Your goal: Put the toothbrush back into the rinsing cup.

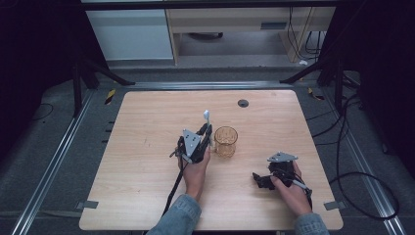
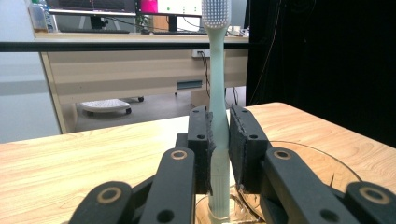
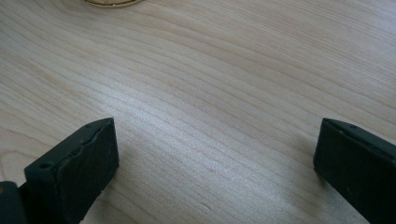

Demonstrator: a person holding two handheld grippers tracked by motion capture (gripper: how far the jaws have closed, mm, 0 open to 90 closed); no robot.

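Left tool (image 1: 204, 131) clamping upright toothbrush (image 2: 218, 116) beside amber cup (image 1: 225, 141), right tool (image 1: 264, 180) wide apart, bare tabletop (image 1: 147, 147) around.

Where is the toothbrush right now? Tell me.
The toothbrush stands upright, clamped in the left gripper, near the table's middle in the high view, just left of the amber glass.

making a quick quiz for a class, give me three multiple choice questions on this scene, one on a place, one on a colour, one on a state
1. Where is the glass cup?
A. right beside the left gripper
B. at the table's far left corner
C. on the floor

2. What colour is the toothbrush handle?
A. red
B. pale green
C. black

3. How are the right gripper's fingers?
A. shut on the cup
B. shut on the toothbrush
C. wide apart, nothing between

Key: A, the cup stands next to it; B, the handle is pale green; C, bare wood shows between them.
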